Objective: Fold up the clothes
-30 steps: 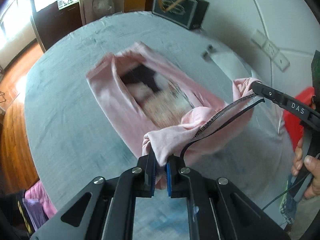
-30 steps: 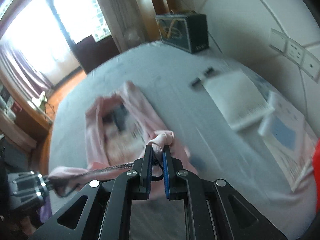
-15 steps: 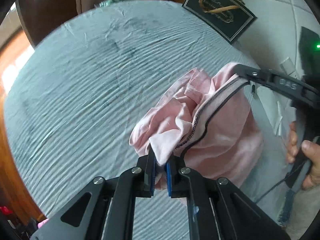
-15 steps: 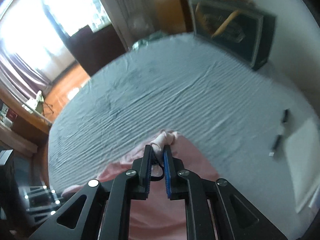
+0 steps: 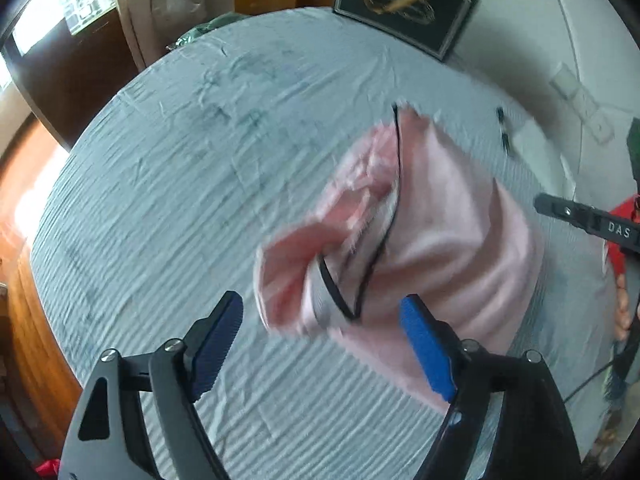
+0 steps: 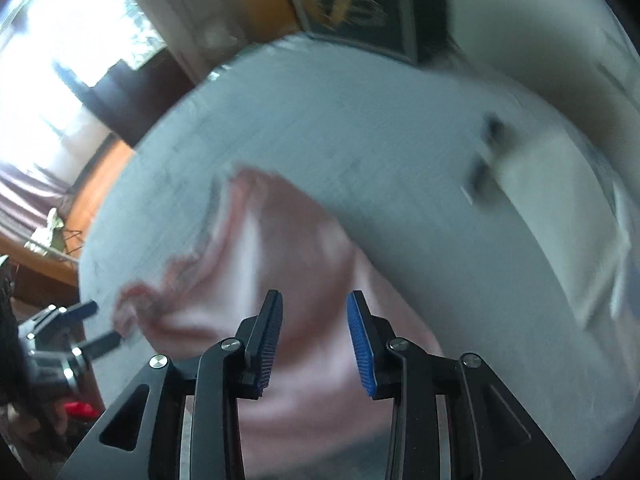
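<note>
A: Any legible text?
B: One mark. White letters "DAS" on the black finger of the right gripper (image 5: pixel 592 222), right edge of the left wrist frame.
A: The dark box (image 5: pixel 404 4), top?
B: Gold emblem only; unreadable.

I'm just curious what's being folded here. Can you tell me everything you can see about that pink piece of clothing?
The pink garment looks like soft, thin fabric with a dark trimmed edge running along one opening. It lies bunched and partly doubled over on the grey ribbed table cover, blurred by motion. The left gripper and right gripper are both open just above it, gripping nothing. What kind of garment it is cannot be told.
</note>
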The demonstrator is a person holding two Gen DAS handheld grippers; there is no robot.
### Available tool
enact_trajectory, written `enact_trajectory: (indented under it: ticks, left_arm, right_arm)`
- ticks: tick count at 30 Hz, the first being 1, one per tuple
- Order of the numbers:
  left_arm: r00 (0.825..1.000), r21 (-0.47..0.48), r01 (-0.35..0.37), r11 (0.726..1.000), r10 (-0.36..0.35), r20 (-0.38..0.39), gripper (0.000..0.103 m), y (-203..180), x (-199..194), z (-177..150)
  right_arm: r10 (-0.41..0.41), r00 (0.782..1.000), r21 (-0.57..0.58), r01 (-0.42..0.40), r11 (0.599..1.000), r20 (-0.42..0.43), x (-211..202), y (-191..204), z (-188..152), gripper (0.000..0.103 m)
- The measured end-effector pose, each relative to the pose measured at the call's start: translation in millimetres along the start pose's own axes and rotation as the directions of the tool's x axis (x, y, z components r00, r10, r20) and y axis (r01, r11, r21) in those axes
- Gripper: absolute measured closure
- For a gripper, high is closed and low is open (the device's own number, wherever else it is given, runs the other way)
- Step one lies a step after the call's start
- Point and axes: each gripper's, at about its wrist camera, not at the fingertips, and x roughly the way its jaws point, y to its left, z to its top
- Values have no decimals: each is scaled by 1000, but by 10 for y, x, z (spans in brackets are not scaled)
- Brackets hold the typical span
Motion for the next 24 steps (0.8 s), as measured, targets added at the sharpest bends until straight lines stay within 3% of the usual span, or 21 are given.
enact_trajectory:
  ticks: [5,9,15,21,22,23,24]
  left_arm:
    - [999,26,9,1000,-8,-53,22,-139,72,-308]
    - [999,47,4,999,-2,-47,22,-126,-7,-412]
    - [999,161,17,987,-10,-40,22,-8,87,-209]
    - [998,311,57,949,-43,-50,22,105,314,101]
    - [996,344,80,936,-62,-63,31,116,360,154]
    - [993,380,112,918,-87,-81,52,123,411,209]
    - [988,395,144,907,-112,-102,60,146,433,263]
  right_arm:
    - [11,999,70,-7,998,-49,-27,-302,-576,69]
    - [33,997,97,-27,995,-65,-57,-260,-952,69]
    - [53,997,211,-42,976,-47,-84,-85,-1284,69]
    - [7,1000,343,-3,939,-11,13,330,-1446,53]
    - [-2,1000,372,5,928,-9,61,420,-1467,53]
    - [-11,1000,401,13,916,-8,110,510,-1488,53]
    - [-21,1000,430,21,903,-6,159,600,-1508,53]
